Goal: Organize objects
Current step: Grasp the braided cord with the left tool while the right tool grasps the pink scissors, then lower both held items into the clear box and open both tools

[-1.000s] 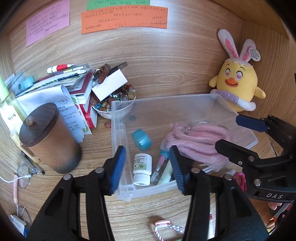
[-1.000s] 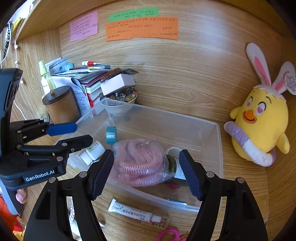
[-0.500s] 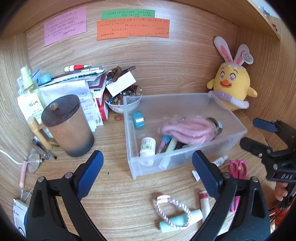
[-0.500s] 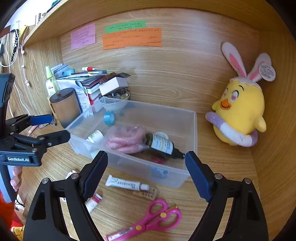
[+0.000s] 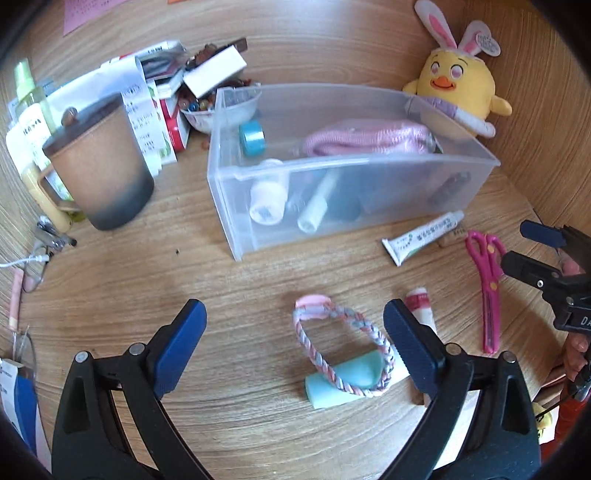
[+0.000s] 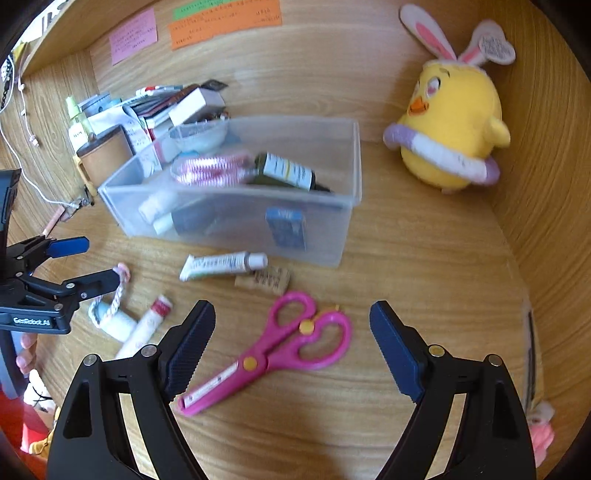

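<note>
Clear bin (image 5: pixel 332 206) mid-desk, scissors (image 6: pixel 280 350) before its front wall, apart

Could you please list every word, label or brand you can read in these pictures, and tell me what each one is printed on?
"GenRobot.AI": on the left claw body, seen from the right wrist.
"DA", cut off at the frame edge: on the right claw body, seen from the left wrist.
Too small or blurred to read: sticky notes, white tube, dark bottle label, plush chick's ear tag, paper packets.
</note>
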{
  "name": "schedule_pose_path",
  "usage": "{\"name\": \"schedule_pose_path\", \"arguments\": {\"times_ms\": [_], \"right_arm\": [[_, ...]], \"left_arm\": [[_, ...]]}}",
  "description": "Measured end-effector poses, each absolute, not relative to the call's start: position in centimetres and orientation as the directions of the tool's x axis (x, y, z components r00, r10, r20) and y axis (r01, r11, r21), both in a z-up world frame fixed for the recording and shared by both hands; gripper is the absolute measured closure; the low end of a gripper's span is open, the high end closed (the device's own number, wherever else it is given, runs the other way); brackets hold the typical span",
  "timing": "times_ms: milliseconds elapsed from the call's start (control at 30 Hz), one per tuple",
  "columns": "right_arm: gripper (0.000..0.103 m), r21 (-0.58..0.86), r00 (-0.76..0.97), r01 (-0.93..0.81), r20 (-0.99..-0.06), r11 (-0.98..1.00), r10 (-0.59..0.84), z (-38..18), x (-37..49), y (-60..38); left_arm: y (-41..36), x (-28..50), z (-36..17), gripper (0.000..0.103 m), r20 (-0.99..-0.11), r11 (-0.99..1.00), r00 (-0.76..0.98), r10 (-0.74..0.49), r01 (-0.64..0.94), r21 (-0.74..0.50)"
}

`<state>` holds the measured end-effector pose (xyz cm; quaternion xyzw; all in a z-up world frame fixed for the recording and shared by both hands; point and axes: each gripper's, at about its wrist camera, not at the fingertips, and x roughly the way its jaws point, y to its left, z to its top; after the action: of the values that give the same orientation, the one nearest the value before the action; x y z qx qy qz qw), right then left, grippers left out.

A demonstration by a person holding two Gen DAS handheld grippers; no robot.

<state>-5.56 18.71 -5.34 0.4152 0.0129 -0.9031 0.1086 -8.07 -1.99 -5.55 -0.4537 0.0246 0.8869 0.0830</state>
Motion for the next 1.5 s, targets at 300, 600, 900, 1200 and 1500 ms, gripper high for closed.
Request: {"name": "schedule_pose_path", "arguments": {"times_ms": [300, 600, 900, 1200, 1500], "right_arm": [[0.020, 0.134, -0.579, 0.159, -0.790, -0.978, -0.203, -8.0, -4.9, 18.1], [0.036, -0.009, -0.617, 0.172, -0.780, -0.985, -0.101, -8.8, -3.6, 16.7], [0.079, -0.011, -0.620, 0.175, -0.778, -0.984, -0.102, -8.5, -2.7, 19.0], [0.086, 0.011, -0.634, 0.141, -0.767, -0.990, -0.099, -8.3, -2.8, 20.6], [0.086, 0.014, -0.694, 0.107, -0.715, -0.994, -0.085, -5.9, -2.1, 21.5]], "left_arm": [[-1.6, -8.3, -6.1, 0.012, -0.807, -0.990, -0.579, 0.117, -0.134, -0.047], [-1.8, -8.5, -6.8, 0.048, -0.819, -0.991, -0.566, 0.096, -0.135, -0.023], [-2.7, -7.7, -6.5, 0.083, -0.805, -0.988, -0.583, 0.109, -0.151, -0.025], [-3.0, -6.6, -4.8, 0.088, -0.766, -0.987, -0.631, 0.127, -0.160, -0.031], [-2.3, -6.5, -1.4, 0.089, -0.694, -0.983, -0.704, 0.151, -0.180, -0.032]]}}
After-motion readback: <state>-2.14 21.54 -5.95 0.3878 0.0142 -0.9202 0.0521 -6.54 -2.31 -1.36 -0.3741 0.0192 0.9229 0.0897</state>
